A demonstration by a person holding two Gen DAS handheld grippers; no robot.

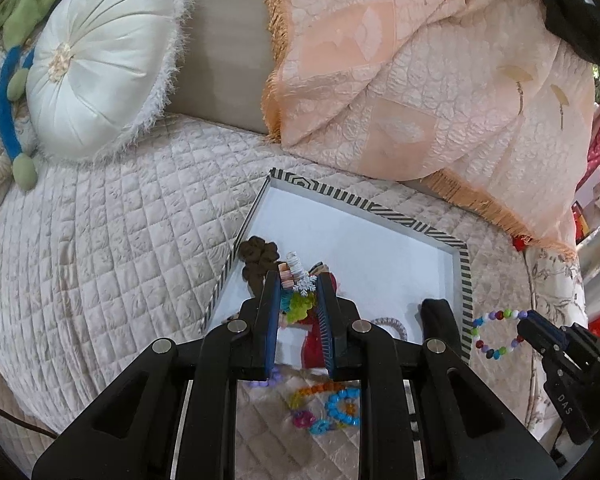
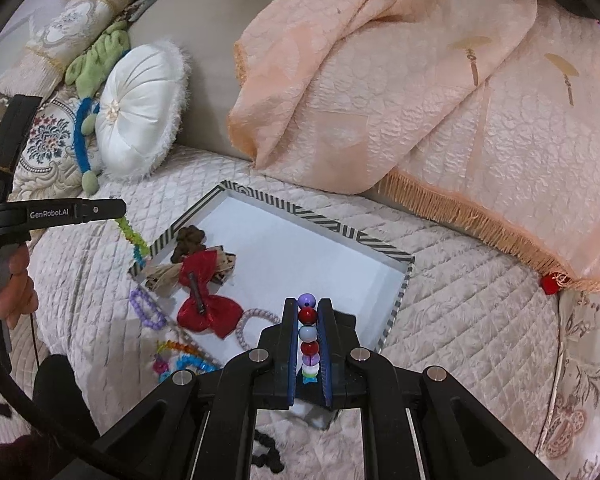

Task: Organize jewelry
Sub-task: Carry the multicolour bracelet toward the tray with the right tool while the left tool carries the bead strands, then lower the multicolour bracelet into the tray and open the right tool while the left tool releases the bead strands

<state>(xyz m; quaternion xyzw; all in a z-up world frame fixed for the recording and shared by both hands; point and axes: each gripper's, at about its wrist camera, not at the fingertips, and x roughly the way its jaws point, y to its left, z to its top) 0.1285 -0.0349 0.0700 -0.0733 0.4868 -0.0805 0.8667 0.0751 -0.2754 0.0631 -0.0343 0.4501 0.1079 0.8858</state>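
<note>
A striped-rim tray (image 1: 420, 233) (image 2: 384, 250) with a white floor lies on the quilted sofa seat. My left gripper (image 1: 299, 280) is shut on a green beaded bracelet with a snowflake charm (image 1: 300, 302) and holds it above the tray's near left corner; the strand also hangs from it in the right wrist view (image 2: 134, 238). My right gripper (image 2: 309, 305) is shut on a multicoloured bead bracelet (image 2: 309, 336) (image 1: 496, 334) at the tray's near right side. In the tray lie a red bow clip (image 2: 204, 304), a brown piece (image 2: 188, 240) and a lilac ring (image 2: 256, 322).
Loose bead bracelets, orange, blue and pink (image 1: 328, 404) (image 2: 180, 356), and a purple one (image 2: 148, 310) lie on the seat in front of the tray. A white round cushion (image 1: 100, 60) leans at the back left. A peach fringed throw (image 1: 440, 80) drapes at the back right.
</note>
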